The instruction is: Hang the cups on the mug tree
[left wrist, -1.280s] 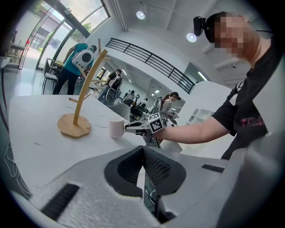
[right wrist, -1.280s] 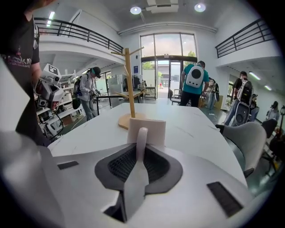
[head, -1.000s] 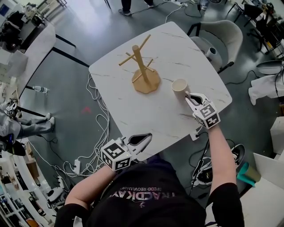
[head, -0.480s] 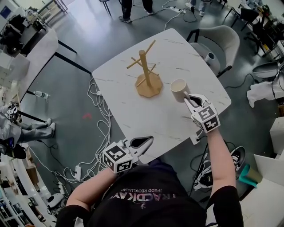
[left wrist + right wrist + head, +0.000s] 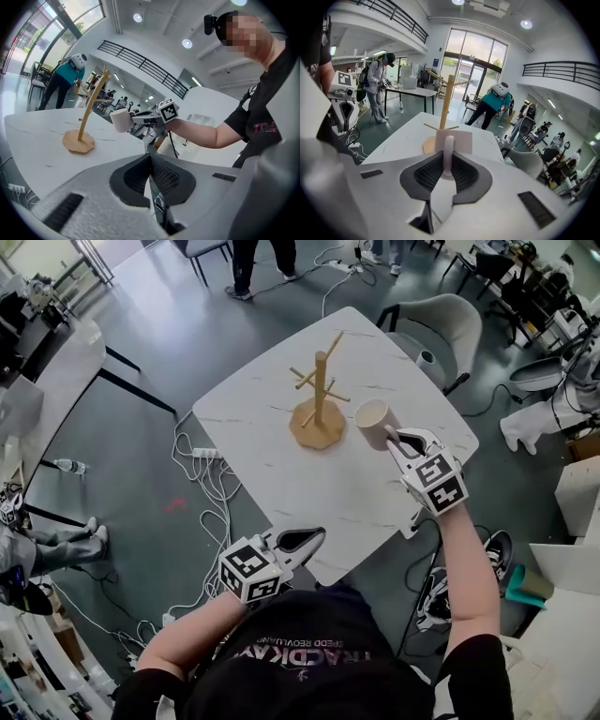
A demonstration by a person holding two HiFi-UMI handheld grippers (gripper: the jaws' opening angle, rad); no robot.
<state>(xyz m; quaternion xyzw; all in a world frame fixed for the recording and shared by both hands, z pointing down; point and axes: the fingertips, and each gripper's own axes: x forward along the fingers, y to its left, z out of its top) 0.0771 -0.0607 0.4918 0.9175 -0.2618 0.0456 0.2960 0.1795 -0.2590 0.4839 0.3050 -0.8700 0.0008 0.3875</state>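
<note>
Beige ceramic, the cup (image 5: 372, 423) sits at the tips of my right gripper (image 5: 394, 439), above the right half of the white marble-patterned table (image 5: 272, 470). In the right gripper view both pads are clamped on the cup's handle (image 5: 448, 152), which stands upright between them. The cup body lies just beyond the jaws. In the head view the cup's mouth faces up and slightly toward the camera. I cannot tell from any view whether its base touches the tabletop.

Just left of the cup, not touching it, stands the wooden mug tree (image 5: 319, 409): an upright post on a round base, with slanted pegs, all of them bare. In the right gripper view the post rises directly behind the cup.

My left gripper (image 5: 305, 540) hangs at the near edge of the table, well apart from both cup and tree. The left gripper view shows its two jaws pressed together with nothing between them.

White cables (image 5: 202, 479) trail over the grey floor left of the table. A pale chair (image 5: 441, 329) stands beyond its far right corner.
</note>
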